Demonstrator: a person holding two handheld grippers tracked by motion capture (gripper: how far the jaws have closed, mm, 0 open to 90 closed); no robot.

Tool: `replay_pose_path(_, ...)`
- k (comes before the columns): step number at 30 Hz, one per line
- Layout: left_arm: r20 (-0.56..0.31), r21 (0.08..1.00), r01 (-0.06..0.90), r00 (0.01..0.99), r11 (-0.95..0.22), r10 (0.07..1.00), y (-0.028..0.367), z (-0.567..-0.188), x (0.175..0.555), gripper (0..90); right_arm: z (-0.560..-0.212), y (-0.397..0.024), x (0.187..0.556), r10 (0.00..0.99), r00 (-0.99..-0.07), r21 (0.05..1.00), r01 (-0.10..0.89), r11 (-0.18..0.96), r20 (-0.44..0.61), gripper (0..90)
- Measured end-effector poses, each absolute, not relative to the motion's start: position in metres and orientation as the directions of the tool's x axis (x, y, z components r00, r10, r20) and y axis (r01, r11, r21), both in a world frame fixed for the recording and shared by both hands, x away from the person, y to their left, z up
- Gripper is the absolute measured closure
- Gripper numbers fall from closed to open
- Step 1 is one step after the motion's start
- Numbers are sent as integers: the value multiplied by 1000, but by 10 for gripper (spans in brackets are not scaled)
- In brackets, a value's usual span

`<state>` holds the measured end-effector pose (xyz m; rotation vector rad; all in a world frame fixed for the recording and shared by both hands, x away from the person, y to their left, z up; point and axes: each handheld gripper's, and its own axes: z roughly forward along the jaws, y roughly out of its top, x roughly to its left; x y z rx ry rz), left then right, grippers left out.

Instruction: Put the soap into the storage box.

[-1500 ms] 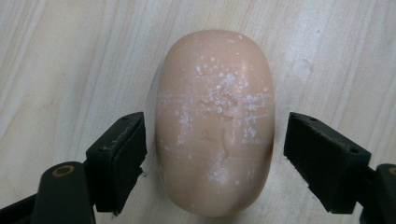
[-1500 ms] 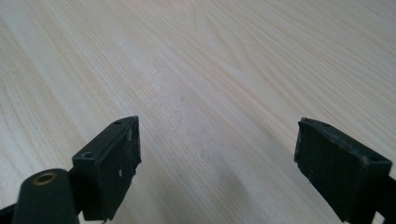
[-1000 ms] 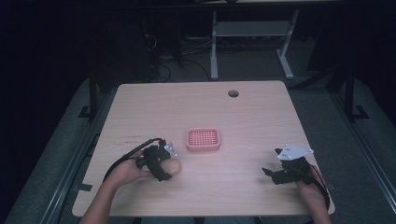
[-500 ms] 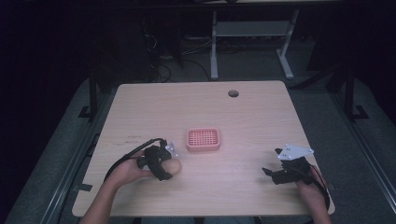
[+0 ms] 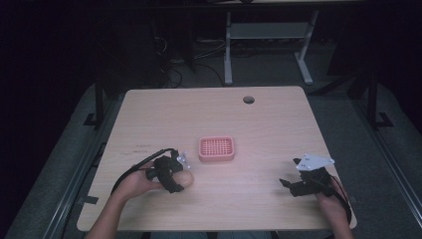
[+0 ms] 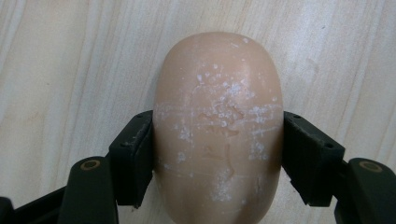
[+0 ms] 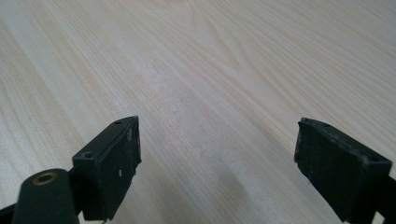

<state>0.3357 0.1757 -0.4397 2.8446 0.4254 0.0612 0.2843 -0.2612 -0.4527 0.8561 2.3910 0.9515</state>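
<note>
Lower left of the high view, the left gripper point(image 5: 175, 174) clamps its fingers point(image 6: 133, 158) on a tan soap bar point(image 6: 218, 130); the right gripper point(image 7: 217, 163) at lower right has its fingers apart over the bare tabletop point(image 5: 268, 124).

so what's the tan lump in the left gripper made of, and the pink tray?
Lump: looks like a bar of soap, matte and waxy, with scuffs and white flecks on top. Pink tray: probably moulded plastic, with a grid of holes like a soap dish. The left gripper is clamped on the lump's sides.

A pale wooden worktop point(image 5: 209, 114) with a round cable hole point(image 5: 248, 99) fills the centre of the frame. Dark grey floor point(image 5: 278, 69) surrounds it. A white desk frame point(image 5: 266, 35) stands at upper centre in dim light.
</note>
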Motion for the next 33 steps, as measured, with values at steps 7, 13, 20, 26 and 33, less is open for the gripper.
replay_pose_path(7, 8, 268, 282, 955, -921, 295, 176, -438, 335, 322, -453, -261, 285, 677, -719, 722, 385, 576, -157, 140)
replay_pose_path(13, 12, 289, 284, 954, -914, 300, 177, -431, 336, 322, -453, -261, 285, 675, -720, 721, 382, 577, -159, 140)
replay_pose_path(20, 20, 295, 272, 957, -916, 290, 174, -425, 338, 322, -453, -260, 285, 676, -720, 722, 384, 575, -155, 140)
replay_pose_path(26, 15, 295, 269, 958, -917, 286, 171, -423, 341, 322, -453, -259, 285, 676, -721, 723, 384, 574, -154, 140)
replay_pose_path(33, 20, 298, 255, 962, -920, 274, 165, -417, 346, 322, -453, -259, 286, 670, -726, 722, 379, 579, -156, 140)
